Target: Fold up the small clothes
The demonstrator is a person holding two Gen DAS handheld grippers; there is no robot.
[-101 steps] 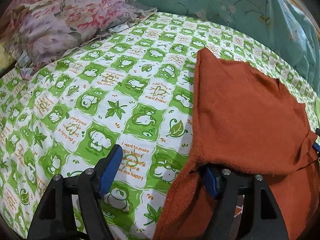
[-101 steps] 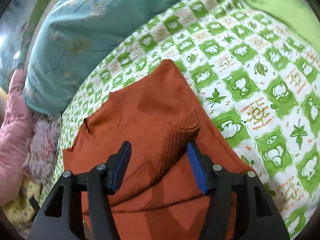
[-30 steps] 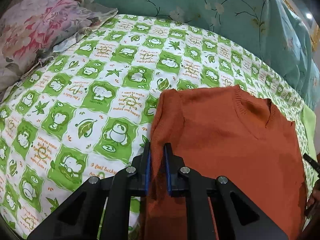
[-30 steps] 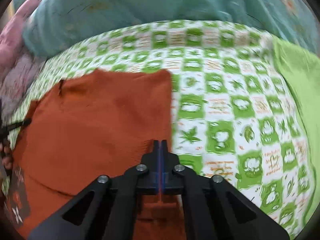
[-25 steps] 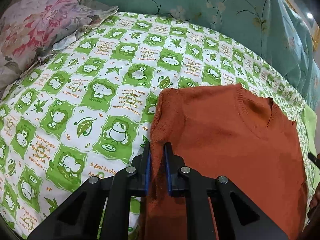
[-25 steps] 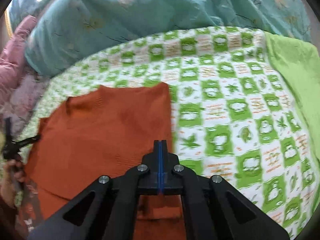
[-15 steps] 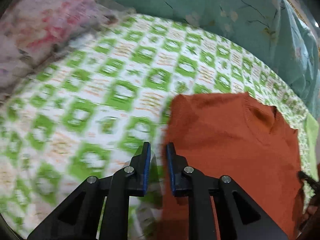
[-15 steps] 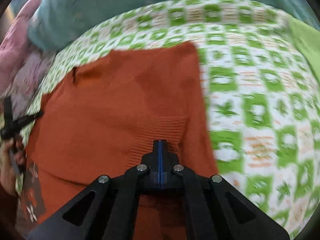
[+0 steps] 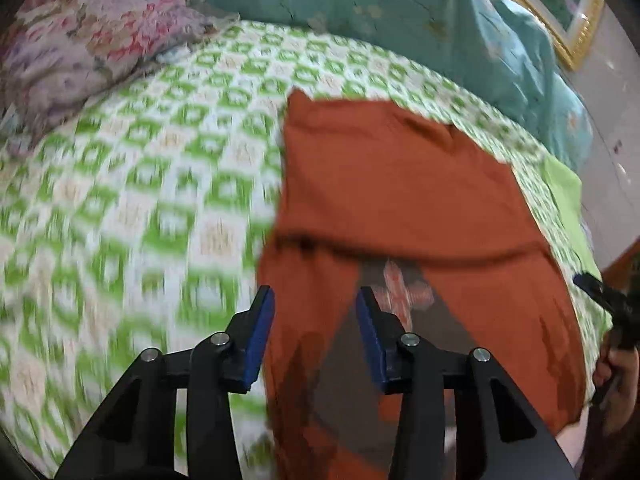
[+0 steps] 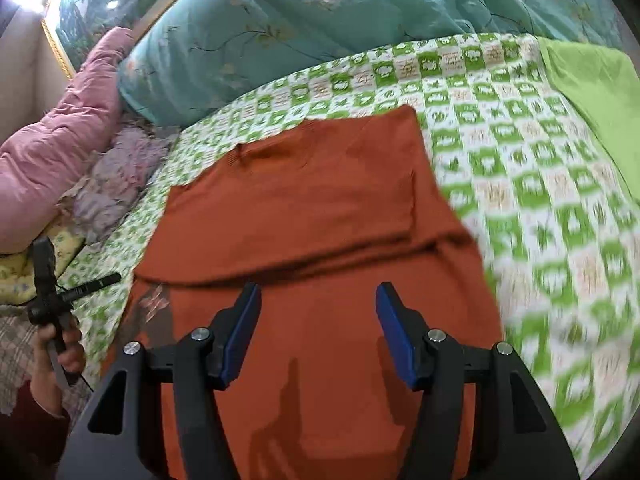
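My left gripper [image 9: 314, 330] and right gripper [image 10: 318, 330]: jaws opening on both, pads clear of cloth, nothing clamped. The rust sweater [image 10: 320, 208] lies folded on the green-checked bedsheet [image 10: 520, 168], near end draping off the bed edge, cut off by the frame. Sheet print is motion-blurred. Patterned floor [image 9: 404, 292] shows between its hanging parts.

We are seeing open green-checked sheet [image 10: 540, 208] lying flat on both sides of the rust sweater [image 10: 320, 208]. The teal duvet [image 10: 320, 32] is blocking the far edge, and the floral pillow [image 9: 92, 44], perhaps raised, is crowding the left corner.
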